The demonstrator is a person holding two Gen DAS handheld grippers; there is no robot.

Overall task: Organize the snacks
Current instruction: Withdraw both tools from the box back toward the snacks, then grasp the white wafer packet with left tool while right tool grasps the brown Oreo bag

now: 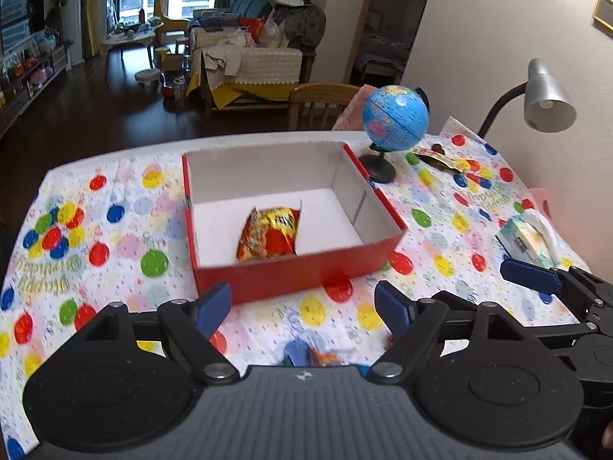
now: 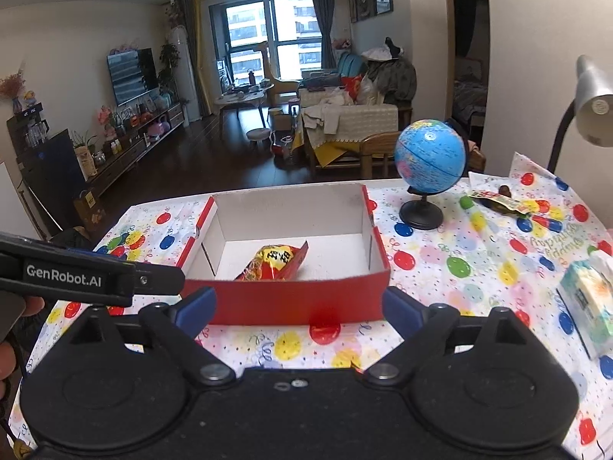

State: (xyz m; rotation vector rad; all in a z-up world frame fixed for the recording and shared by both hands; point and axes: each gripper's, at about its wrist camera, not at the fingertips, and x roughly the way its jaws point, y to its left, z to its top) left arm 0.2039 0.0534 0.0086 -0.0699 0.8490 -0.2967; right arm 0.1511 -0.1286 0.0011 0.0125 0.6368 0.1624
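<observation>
A shallow red cardboard box (image 1: 291,280) with a white inside sat in the middle of a table covered by a white cloth (image 1: 126,207) printed with coloured balloons. One red and yellow foil snack packet (image 1: 268,235) lay on the box floor, toward its near wall. The left gripper (image 1: 302,308) and the right gripper (image 2: 299,306) both hung at six o'clock from the box, jaws spread wide and released, gripping nothing. A small blue globe (image 2: 429,157) on a black stand stood at two o'clock from the box. Beyond it, at three o'clock from the globe, lay a second small snack wrapper (image 2: 498,203). A pale tissue pack (image 2: 586,306) lay at four o'clock from the box, near the table edge.
</observation>
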